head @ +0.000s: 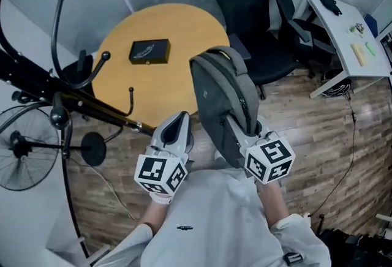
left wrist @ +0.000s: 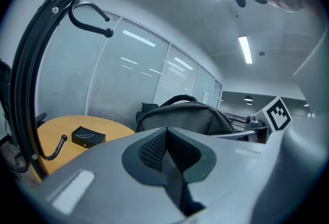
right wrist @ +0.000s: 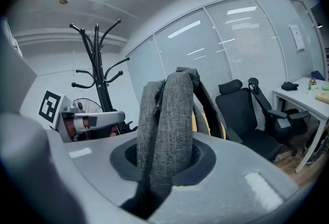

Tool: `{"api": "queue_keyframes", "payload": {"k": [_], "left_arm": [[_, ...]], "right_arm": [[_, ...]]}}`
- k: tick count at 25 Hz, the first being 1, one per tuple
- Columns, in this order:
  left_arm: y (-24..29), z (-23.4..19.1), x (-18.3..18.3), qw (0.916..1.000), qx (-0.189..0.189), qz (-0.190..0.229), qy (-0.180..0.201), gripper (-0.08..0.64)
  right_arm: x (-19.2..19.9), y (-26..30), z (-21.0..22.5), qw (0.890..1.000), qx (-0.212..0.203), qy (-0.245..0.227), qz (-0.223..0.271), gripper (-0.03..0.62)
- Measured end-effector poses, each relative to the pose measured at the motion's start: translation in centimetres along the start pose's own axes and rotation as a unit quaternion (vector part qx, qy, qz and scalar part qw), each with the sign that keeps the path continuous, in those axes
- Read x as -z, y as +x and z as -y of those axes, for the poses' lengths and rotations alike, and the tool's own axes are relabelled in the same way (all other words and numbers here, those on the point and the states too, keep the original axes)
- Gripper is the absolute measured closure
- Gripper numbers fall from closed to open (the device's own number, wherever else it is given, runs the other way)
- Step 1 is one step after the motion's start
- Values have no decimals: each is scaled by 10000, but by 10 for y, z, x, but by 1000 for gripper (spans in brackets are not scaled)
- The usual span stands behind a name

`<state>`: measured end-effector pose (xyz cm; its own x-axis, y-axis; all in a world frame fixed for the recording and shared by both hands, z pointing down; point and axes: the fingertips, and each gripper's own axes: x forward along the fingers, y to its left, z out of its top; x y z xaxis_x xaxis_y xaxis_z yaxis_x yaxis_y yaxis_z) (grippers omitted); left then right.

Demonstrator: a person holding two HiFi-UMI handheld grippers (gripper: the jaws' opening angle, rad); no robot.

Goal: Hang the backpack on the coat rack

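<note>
Left tongs (left wrist: pixel 167 138): jaws pressed together, nothing between them. Just past them is a grey fabric backpack (left wrist: pixel 185 114), top handle arching up. Left side: round yellow wooden counter (left wrist: pixel 54 133) with a flat black box (left wrist: pixel 88 136) on it. Black metal coat rack (left wrist: pixel 25 79) curves up the left edge, hooks overhead. Black-and-white marker cube (left wrist: pixel 278 114) of the right tongs is beside the backpack.

a round yellow table (head: pixel 190 24) sits at 12 o'clock in the head view. a small black box (head: pixel 149 51) lies flat on it, toward the table's 9 o'clock side. a black chair (head: pixel 248 11) stands at 1 o'clock, just beside the table. a white desk (head: pixel 343 30) is at 2 o'clock, with little things on top. a round fan (head: pixel 21 149) is at 9 o'clock. the floor (head: pixel 318 137) is brown wood.
</note>
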<state>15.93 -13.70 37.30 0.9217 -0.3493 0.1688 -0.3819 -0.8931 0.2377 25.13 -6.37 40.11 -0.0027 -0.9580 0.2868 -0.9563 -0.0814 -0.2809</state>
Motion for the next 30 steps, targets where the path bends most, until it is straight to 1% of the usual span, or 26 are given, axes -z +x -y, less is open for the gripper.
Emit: {"api": "queue_keyframes", "payload": {"k": [6,11,16,20,23,30], "left_arm": [[21,-2,-7,9972,-695,267,-48,541],[20,-4,-10,9914,-1237,431,-84,541],[8,-21,-14,9834,-1707,601,-158,541],[1,-26,-19,9791,-1901,690,-210,541],[-1,-25,-27,9766,-1995,782,-161,541],[-1,-24,-34,9760,-2034,776,-102,542]], "right_arm": [[-23,23,28,9974,-646,-301,-58,511],[-32,45,37,9922,-1126,-531,-114,511],[-43,73,30,9856,-1574,-591,-160,511],[-51,86,19,9815,-1818,-596,-123,512],[-60,92,13,9777,-1997,-645,-39,512],[-85,110,-6,9696,-2244,-954,205,512]]}}
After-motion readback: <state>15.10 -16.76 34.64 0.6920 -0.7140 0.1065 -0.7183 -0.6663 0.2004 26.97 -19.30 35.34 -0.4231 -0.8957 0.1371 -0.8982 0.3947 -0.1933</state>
